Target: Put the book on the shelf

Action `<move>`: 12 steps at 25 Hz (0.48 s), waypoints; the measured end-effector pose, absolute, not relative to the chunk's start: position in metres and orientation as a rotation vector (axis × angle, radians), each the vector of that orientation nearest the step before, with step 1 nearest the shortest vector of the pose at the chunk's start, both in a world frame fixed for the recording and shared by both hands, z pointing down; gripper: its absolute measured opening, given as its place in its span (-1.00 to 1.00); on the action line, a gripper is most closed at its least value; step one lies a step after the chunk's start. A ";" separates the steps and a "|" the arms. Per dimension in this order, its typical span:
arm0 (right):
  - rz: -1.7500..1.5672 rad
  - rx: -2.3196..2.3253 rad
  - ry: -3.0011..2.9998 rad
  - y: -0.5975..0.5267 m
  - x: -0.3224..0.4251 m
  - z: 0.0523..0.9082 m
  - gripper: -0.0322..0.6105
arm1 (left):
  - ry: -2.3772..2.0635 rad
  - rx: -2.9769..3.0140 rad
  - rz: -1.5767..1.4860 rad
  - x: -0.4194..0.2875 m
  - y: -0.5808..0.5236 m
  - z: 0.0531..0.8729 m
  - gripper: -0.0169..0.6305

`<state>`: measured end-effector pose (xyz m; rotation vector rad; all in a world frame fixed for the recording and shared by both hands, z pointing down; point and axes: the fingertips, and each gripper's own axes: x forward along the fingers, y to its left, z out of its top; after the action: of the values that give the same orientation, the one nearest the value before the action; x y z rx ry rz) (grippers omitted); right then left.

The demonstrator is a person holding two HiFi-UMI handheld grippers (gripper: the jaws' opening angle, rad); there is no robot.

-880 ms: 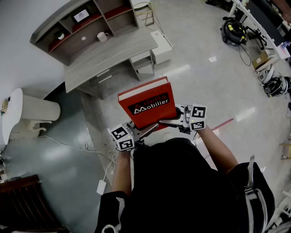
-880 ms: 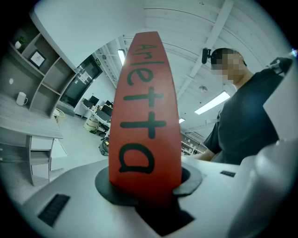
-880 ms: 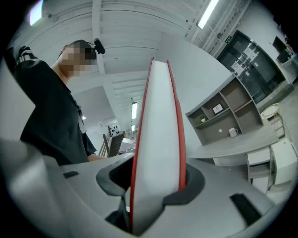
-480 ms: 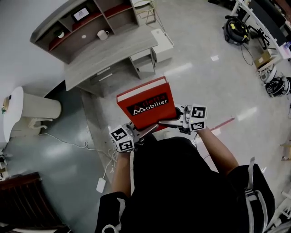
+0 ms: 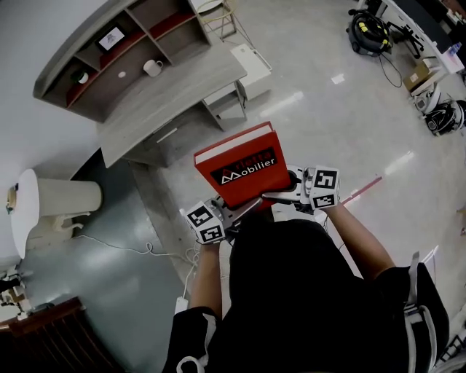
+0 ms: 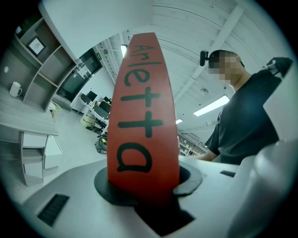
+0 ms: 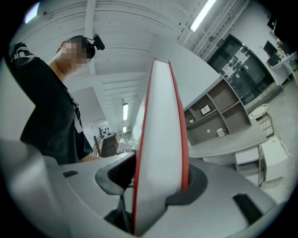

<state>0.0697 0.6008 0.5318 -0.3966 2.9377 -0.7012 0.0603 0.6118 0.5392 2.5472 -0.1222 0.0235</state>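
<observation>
Two grips: left tool [image 5: 237,211], right tool [image 5: 280,193] clamp book [image 5: 240,164]; glossy floor [image 5: 328,124] (shelf [image 5: 124,51] ahead).

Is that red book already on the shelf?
No, the left tongs and right tongs hold the red book in the air, well short of the shelf.

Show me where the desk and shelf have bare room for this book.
The desktop is bare from the white mug out to its front edge. The upper right shelf bay, beside the bay with the picture frame, looks empty. Lower bays are more crowded: the mug in one, a small object at far left.
</observation>
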 end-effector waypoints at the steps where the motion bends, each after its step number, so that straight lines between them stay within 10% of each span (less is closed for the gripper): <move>1: -0.707 -0.415 2.935 0.591 0.069 0.533 -0.30 | -0.114 2.545 0.021 0.059 0.602 0.541 -0.44; 12: -0.824 -0.507 2.902 0.439 0.061 0.539 -0.28 | -0.101 2.526 0.022 0.050 0.451 0.542 -0.44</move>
<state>0.0611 0.4395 0.5389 -0.5072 2.9025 -0.8245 0.0497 0.4511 0.5420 2.5262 -0.1010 0.0217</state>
